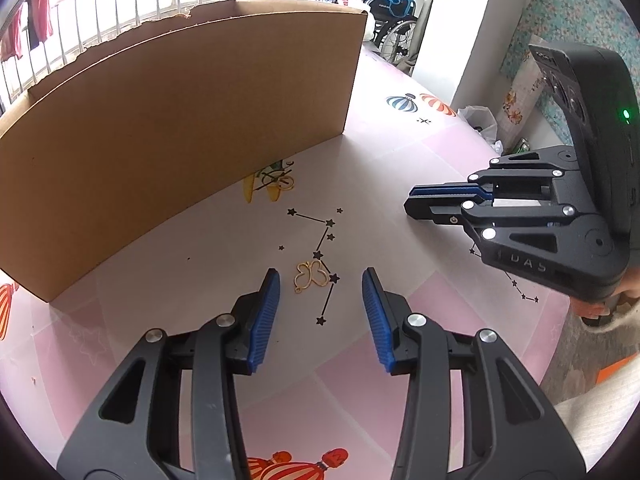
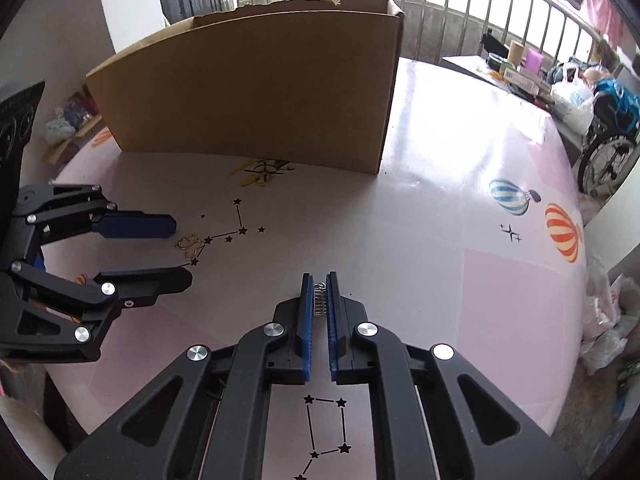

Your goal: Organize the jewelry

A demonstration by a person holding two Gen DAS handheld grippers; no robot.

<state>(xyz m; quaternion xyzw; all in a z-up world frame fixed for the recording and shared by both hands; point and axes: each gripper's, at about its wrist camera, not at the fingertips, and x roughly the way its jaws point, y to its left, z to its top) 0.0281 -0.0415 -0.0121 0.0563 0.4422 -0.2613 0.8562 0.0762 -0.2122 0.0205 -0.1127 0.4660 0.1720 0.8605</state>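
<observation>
A gold butterfly-shaped piece of jewelry (image 1: 310, 276) lies flat on the pink printed tablecloth (image 1: 400, 152). My left gripper (image 1: 321, 278) stands open over it. The butterfly sits between the fingertips, nearer the left pad, and neither pad presses on it. In the right wrist view the same butterfly (image 2: 190, 245) shows between the spread fingers of the left gripper (image 2: 181, 252). My right gripper (image 2: 319, 280) is shut on a small silver piece of jewelry (image 2: 319, 298), pinched between its blue pads just above the cloth. Seen from the left wrist, the right gripper (image 1: 412, 204) points in from the right, and the silver piece is hidden.
A tall cardboard box (image 1: 180, 120) (image 2: 248, 92) stands on the table behind both grippers, its open top out of sight. Plastic bags (image 1: 482, 120) lie at the table's right edge. A wheelchair (image 2: 608, 152) and window bars are beyond the table.
</observation>
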